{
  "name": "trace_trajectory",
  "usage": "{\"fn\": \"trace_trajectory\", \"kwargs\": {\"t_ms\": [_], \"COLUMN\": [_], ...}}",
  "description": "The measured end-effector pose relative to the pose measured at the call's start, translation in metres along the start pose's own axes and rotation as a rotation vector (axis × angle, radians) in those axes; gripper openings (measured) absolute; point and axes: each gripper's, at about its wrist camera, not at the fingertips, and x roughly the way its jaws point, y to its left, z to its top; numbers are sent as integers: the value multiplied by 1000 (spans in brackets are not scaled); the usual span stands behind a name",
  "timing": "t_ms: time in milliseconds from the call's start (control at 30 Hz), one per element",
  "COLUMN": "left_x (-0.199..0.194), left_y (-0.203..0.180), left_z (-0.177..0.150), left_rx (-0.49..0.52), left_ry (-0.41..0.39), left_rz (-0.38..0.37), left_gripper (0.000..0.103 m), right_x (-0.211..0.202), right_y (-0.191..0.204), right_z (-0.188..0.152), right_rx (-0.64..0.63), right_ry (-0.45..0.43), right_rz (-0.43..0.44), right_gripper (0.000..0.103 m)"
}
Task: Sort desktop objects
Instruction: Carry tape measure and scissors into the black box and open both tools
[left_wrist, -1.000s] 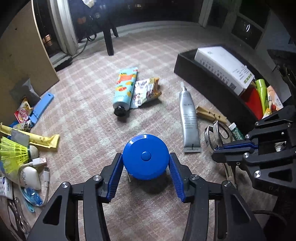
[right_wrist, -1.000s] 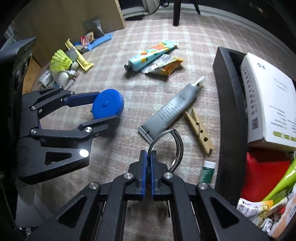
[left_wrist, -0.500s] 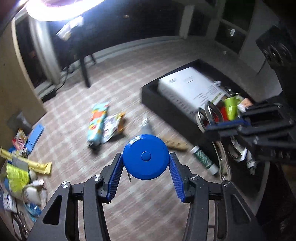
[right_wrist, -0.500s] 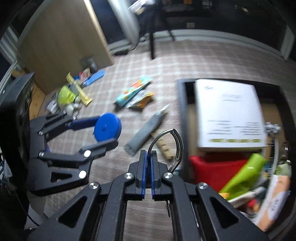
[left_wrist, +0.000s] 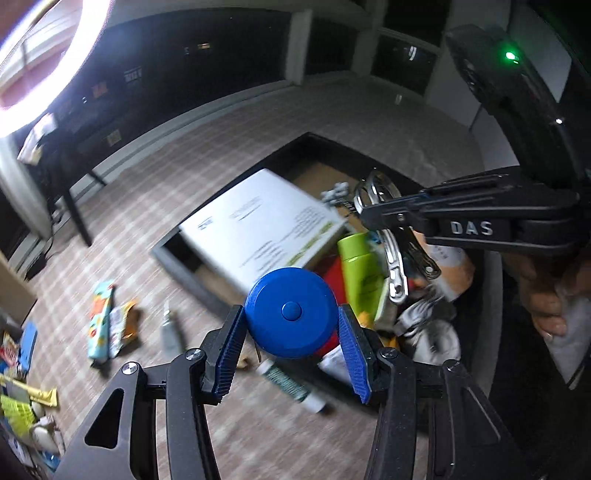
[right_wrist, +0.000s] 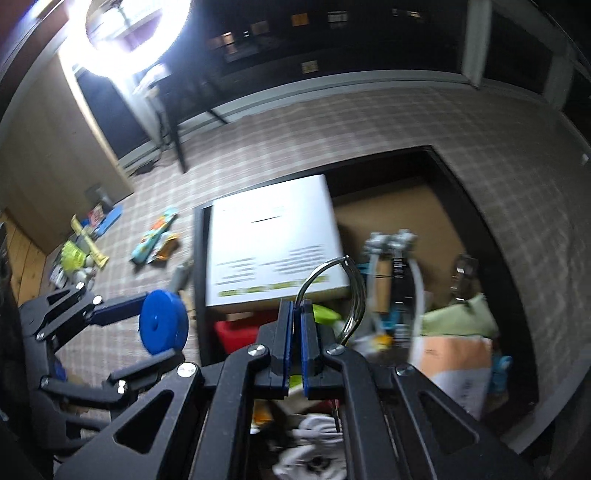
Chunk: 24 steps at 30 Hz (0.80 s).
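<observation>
My left gripper (left_wrist: 291, 345) is shut on a round blue tape measure (left_wrist: 291, 313) and holds it in the air near the black box's (left_wrist: 177, 264) left wall. It also shows in the right wrist view (right_wrist: 162, 322). My right gripper (right_wrist: 294, 354) is shut on a metal carabiner (right_wrist: 349, 291) and holds it above the box (right_wrist: 491, 236); the carabiner hangs from it in the left wrist view (left_wrist: 391, 254). The box holds a white carton (right_wrist: 273, 247), a green bottle (left_wrist: 360, 266), a red item and other small things.
On the checked cloth left of the box lie a colourful tube (left_wrist: 100, 317), a snack packet (left_wrist: 123, 326), a grey tube (left_wrist: 169, 330), a small green-and-white tube (left_wrist: 291, 384) and a pile of items at the far left (left_wrist: 18, 387). A ring light glares above.
Both grippers have risen and swung right, from low over the cloth to the black box. The left still holds the tape measure and the right the carabiner.
</observation>
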Motion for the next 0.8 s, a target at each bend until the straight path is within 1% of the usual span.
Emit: {"fn": "trace_trajectory", "kwargs": {"t_ms": [333,633,733,767,800], "left_x": [12,21,24,26,27], "left_y": [-43,-72,-79,-81,-81], "left_z": [22,30,31,31,31], "left_rx": [60,103,113,115,112], "left_ry": [8,21,33,40,44], "left_rz": [-25,-50,-66,-67,-62], "left_gripper": [48,48,48,48,55], "right_x": [-12,-13,-10,-9,-8], "right_y": [-41,-55,-56,-56,-56], "right_z": [0,-1,-1,-1,-1], "right_rx": [64,85,85,86,92], "right_ry": [-30,-30,-15,-9,-3], "right_rz": [-49,-61,-65,-67,-75], "right_gripper": [4,4,5,9,19]}}
